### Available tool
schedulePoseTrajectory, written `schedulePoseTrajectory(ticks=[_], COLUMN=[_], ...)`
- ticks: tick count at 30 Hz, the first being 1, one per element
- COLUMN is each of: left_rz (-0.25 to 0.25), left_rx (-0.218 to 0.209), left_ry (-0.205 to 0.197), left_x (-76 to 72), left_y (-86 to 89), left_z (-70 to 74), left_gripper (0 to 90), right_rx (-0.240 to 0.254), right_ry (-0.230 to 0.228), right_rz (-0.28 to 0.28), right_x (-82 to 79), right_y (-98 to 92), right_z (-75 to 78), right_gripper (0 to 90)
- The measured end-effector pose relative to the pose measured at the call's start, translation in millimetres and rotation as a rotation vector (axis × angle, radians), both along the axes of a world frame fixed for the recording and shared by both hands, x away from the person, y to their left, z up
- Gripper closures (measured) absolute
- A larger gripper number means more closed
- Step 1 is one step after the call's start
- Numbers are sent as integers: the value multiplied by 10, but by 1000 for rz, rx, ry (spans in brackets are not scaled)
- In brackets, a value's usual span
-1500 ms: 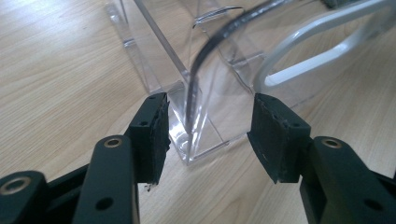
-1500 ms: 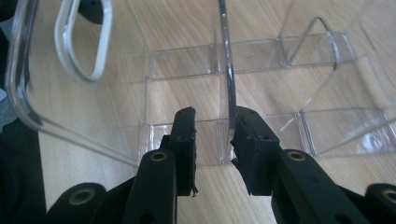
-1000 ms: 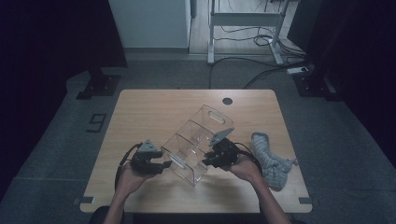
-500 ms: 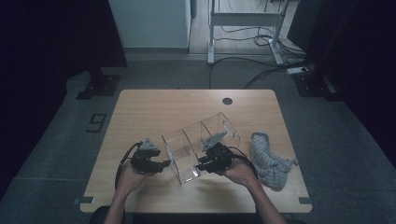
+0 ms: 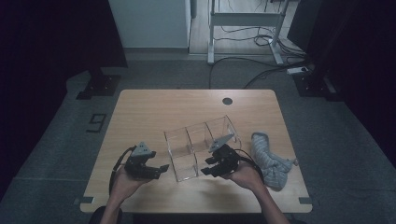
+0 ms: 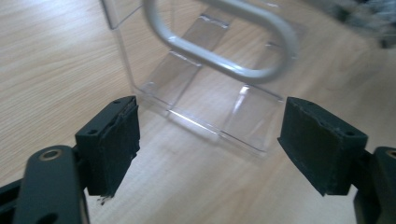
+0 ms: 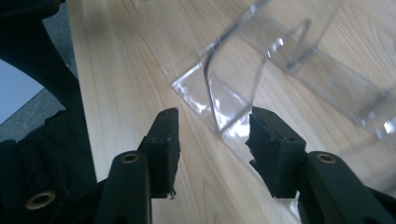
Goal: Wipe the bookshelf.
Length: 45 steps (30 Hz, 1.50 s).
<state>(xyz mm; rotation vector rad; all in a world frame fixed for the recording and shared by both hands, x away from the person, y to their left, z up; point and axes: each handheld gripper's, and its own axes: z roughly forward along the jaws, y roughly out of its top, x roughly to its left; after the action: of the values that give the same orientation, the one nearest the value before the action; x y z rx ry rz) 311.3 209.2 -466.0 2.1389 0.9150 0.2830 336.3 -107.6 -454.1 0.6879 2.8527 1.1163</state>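
Sitting between both tools point(image 5: 161, 169) point(image 5: 208, 167), clear organizer point(image 5: 201, 145) untouched

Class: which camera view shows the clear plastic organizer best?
The high view: the whole clear organizer sits on the table, three compartments visible. The left gripper view shows one end with its cut-out handle; the right gripper view shows only a blurred corner.

Left gripper point(image 5: 161, 169) held low in the left hand point(image 5: 122, 183), jaws wide apart and just been opening, nothing between them, right gripper point(image 5: 209, 167) in the right hand point(image 5: 246, 174), jaws partly apart, also just opening, forearms entering from below
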Motion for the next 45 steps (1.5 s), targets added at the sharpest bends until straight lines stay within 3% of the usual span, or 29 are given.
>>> schedulePoseTrajectory(ticks=[4, 9, 14, 15, 19, 25, 34, 39, 45], left_rz=[-56, -88, -66, -64, -70, -27, 9, -4, -20], left_rx=[-12, 9, 78, 80, 68, 71, 39, 71, 58], left_ry=[-10, -31, -69, -66, -55, -52, -39, -31, -25], left_x=[-140, -159, -145, -133, -109, -22, 87, 72, 116], left_y=[-65, -258, -396, -399, -384, -287, -155, -176, -159], left_z=[89, 137, 156, 154, 151, 160, 115, 25, 2], left_gripper=[177, 175, 291, 337, 387, 446, 512, 549, 638], right_rx=[-1, -10, -8, -4, -6, 4, -6, -34, -14], right_ry=[2, 1, -2, -4, 4, -5, -40, -60, -55], right_rz=[-19, -59, -112, -121, -165, -212, -321, -372, -384], right_x=[-56, -118, -147, -147, -128, -95, 43, 148, 220], right_y=[-156, -377, -591, -634, -789, -942, -989, -913, -864], right_z=[1, -1, -6, -10, -16, 16, 45, -19, -68], right_gripper=[498, 476, 470, 470, 476, 488, 531, 587, 659])
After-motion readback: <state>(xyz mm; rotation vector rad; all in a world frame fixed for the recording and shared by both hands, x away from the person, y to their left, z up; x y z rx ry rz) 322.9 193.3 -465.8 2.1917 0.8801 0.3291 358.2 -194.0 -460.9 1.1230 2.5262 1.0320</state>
